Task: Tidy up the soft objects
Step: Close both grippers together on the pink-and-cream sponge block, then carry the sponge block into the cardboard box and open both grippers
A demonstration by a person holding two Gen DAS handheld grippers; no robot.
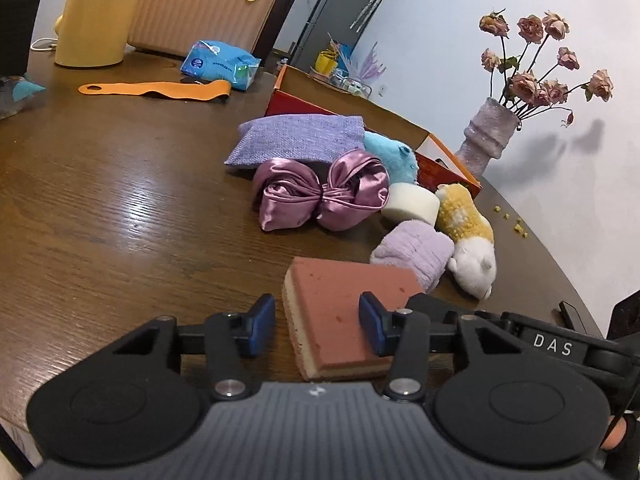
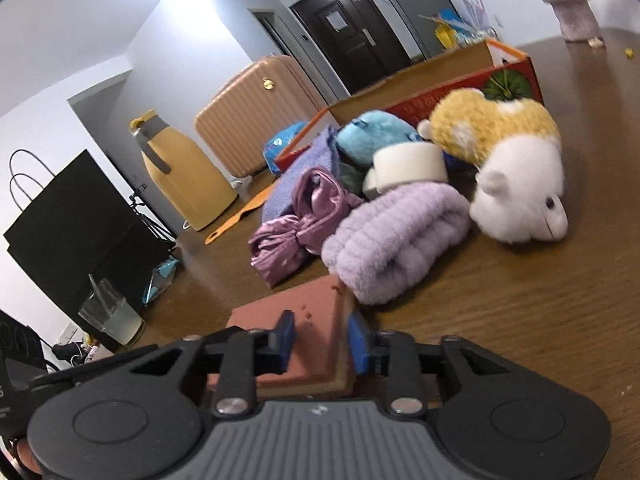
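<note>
Straddling a pink-and-beige sponge [image 1: 332, 308] at the near edge of the wooden table [image 1: 100, 200]: left gripper [image 1: 316, 320], jaws partly apart, right pad over the pink top, left pad just clear of the sponge's side with a sliver of wood showing between, so not clamped. Pinching the same sponge at its far right corner: right gripper [image 2: 322, 338], one blue pad on the pink top, the other against the beige side, clenched on it. Lying flat on the wood, near both tools.

Just beyond the sponge, touching its far corner: a rolled lilac fluffy cloth [image 1: 412, 252]. Beside that roll, towards the table's right edge: a yellow-and-white plush hamster [image 1: 468, 232], on its side, white head nearest. Wedged behind roll and hamster: a round white foam puff [image 1: 412, 202]. Left of the puff: a mauve satin bow pouch [image 1: 320, 194]. Piled behind the bow: a lavender woven pouch [image 1: 296, 140] and a teal plush toy [image 1: 392, 158], both leaning against a red-and-orange cardboard box [image 1: 400, 120].

Past the box, by the right edge: a lilac vase [image 1: 488, 136] holding dried roses, with yellow crumbs scattered near it. Towards the far left corner: an orange strap [image 1: 156, 90], a blue wipes pack [image 1: 220, 60], a yellow jug [image 1: 92, 12] and a peach suitcase [image 1: 200, 4].
</note>
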